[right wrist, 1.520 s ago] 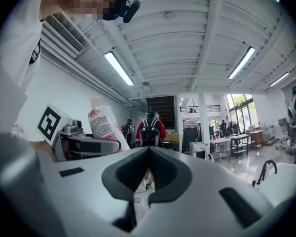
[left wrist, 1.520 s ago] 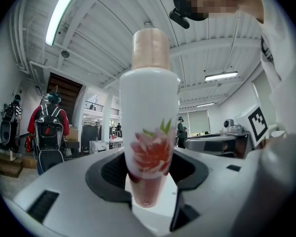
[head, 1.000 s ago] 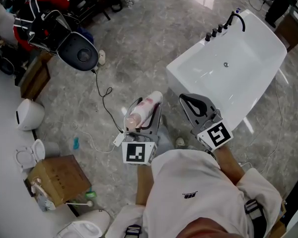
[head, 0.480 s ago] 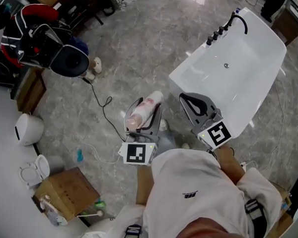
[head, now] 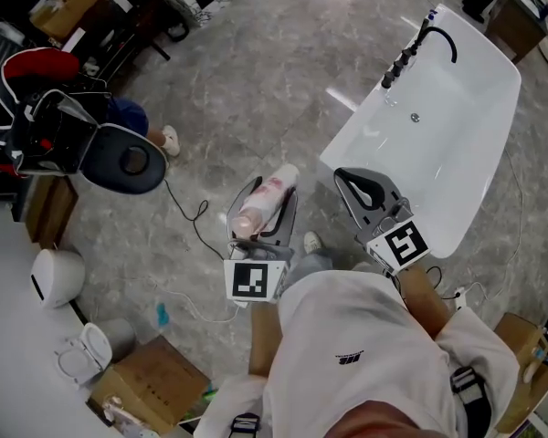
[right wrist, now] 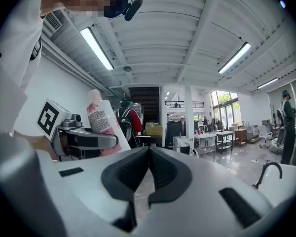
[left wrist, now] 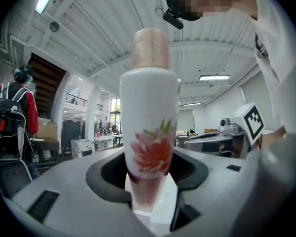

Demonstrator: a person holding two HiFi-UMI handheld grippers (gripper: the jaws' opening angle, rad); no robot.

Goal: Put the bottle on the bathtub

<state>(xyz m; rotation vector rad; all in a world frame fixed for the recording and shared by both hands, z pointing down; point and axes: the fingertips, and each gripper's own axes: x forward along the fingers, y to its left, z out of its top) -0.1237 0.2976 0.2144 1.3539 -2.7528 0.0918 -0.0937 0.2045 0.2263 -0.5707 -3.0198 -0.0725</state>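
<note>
- One bottle (left wrist: 149, 132), white, red-pink flower print, peach cap. Clamped in my left gripper (head: 267, 199), carried above floor.
- One bathtub (head: 438, 144) at 2 o'clock from bottle, well apart.
- Two grippers, one square-marker cube each.
- My right gripper (right wrist: 149, 154): jaws pressed together, nothing between.
- Small print on bottle's back unreadable.
- Bottle's bottom end sunk between left jaws, hidden.

Left tongs (head: 272, 194) are pointing level out ahead of the person, pads clamping the bottle (left wrist: 149, 132) low on its body. Right tongs (head: 350, 178) are sitting just alongside, also pointing level, jaws pressed together with nothing between them.
</note>
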